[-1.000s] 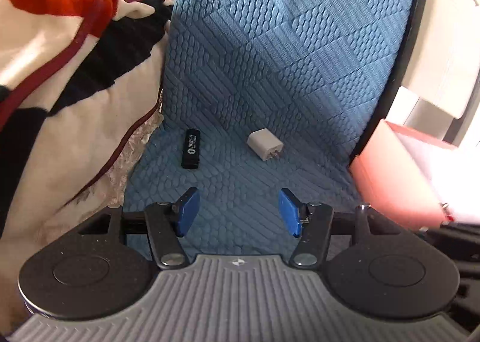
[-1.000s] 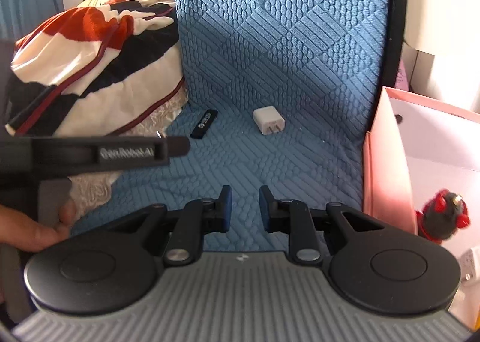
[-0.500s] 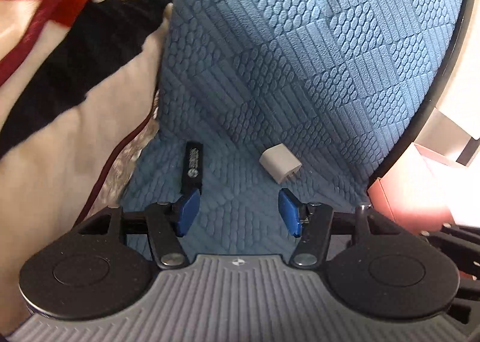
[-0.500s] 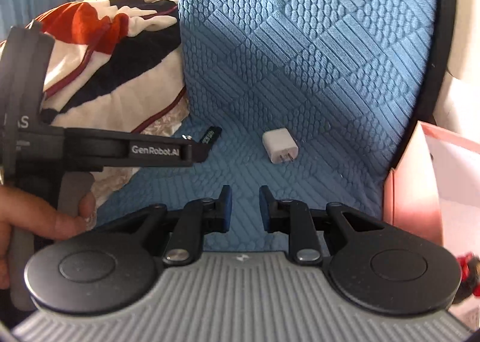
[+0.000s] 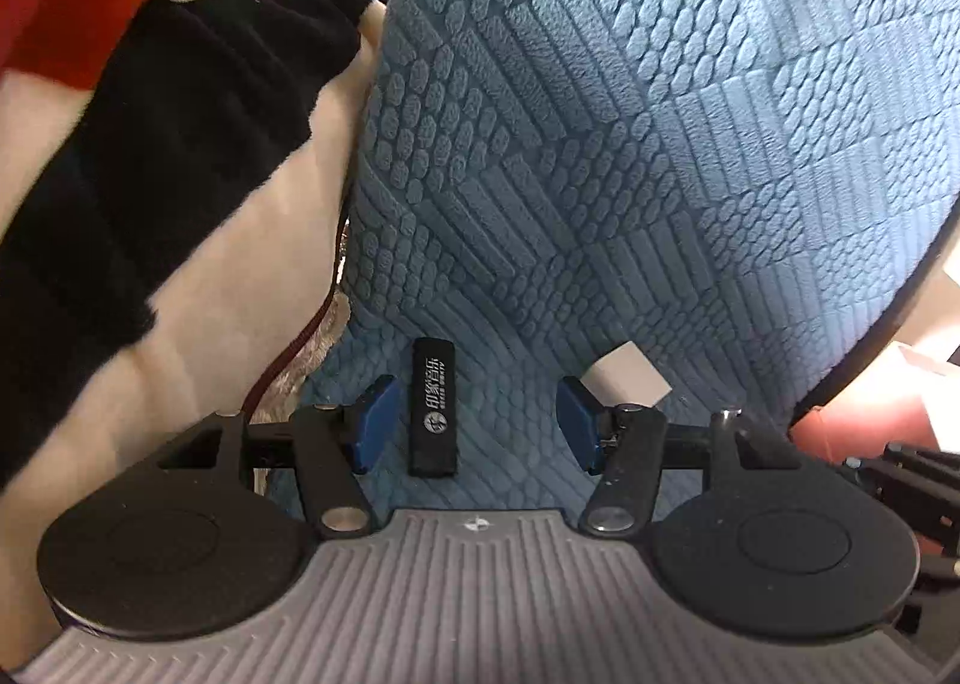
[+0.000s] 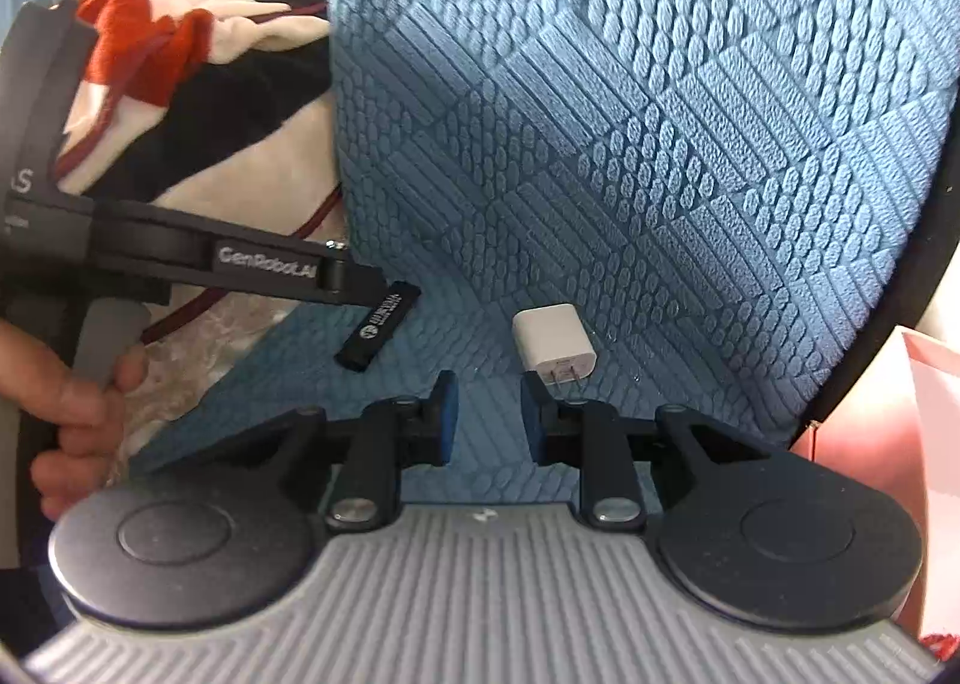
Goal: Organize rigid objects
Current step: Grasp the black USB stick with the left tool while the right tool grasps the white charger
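A black USB stick [image 5: 433,407] lies on the blue quilted seat cushion [image 5: 600,174]. My left gripper [image 5: 477,423] is open around it, the stick nearer the left pad and touching neither. A white plug charger [image 5: 630,378] lies just beyond the right pad. In the right wrist view, my right gripper [image 6: 487,420] is empty, its jaws narrowly apart, just short of the charger [image 6: 555,345]. The left gripper [image 6: 264,264] reaches over the stick [image 6: 379,333] there.
A red, black and cream blanket [image 5: 150,144] is piled at the left against the cushion. A pink box [image 6: 936,414] stands at the right edge. The cushion's black rim [image 6: 888,288] curves down the right side.
Both grippers have moved forward toward the cushion. The left gripper's open jaws now straddle the USB stick. The right gripper has come close to the charger.
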A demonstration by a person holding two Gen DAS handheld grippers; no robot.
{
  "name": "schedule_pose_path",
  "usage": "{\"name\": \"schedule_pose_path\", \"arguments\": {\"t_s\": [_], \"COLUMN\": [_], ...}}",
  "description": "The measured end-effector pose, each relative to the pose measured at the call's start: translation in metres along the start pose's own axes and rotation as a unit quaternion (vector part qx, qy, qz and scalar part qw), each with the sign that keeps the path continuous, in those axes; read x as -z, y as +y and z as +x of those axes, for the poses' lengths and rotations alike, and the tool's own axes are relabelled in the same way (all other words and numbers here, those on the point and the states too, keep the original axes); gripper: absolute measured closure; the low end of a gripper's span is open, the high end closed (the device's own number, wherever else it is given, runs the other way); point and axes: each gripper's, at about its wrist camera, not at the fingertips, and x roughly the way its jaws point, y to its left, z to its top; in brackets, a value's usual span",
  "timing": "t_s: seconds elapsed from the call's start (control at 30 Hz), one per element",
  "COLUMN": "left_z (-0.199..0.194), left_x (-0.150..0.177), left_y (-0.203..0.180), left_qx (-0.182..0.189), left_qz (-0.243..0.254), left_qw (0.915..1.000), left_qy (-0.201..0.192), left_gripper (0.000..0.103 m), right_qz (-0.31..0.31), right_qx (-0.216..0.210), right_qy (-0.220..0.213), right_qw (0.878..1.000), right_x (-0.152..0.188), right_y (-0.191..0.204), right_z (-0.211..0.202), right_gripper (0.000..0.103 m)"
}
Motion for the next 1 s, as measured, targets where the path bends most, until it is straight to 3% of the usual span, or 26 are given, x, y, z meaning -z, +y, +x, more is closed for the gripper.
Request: {"name": "schedule_pose_path", "arguments": {"t_s": [0.53, 0.6, 0.67, 0.73, 1.0], "left_z": [0.036, 0.04, 0.045, 0.047, 0.058], "left_x": [-0.002, -0.002, -0.002, -0.002, -0.003], "left_y": [0.019, 0.019, 0.018, 0.018, 0.018], "left_qx": [0.002, 0.0, -0.004, -0.012, -0.018], "left_qz": [-0.019, -0.018, -0.018, -0.014, -0.004], "left_qw": [0.9991, 0.9989, 0.9989, 0.9989, 0.9986], "left_qy": [0.038, 0.042, 0.043, 0.044, 0.049], "left_gripper": [0.041, 0.041, 0.042, 0.046, 0.062], "right_qz": [0.006, 0.006, 0.007, 0.004, -0.012], "right_qx": [0.025, 0.029, 0.027, 0.027, 0.024], "right_qy": [0.027, 0.032, 0.035, 0.035, 0.038], "right_qw": [0.999, 0.999, 0.999, 0.999, 0.999], "right_x": [-0.012, -0.013, -0.013, -0.014, -0.022], "right_y": [-0.025, -0.027, -0.029, -0.031, -0.03], "right_z": [0.044, 0.051, 0.057, 0.063, 0.089], "right_gripper": [0.074, 0.072, 0.059, 0.05, 0.05]}}
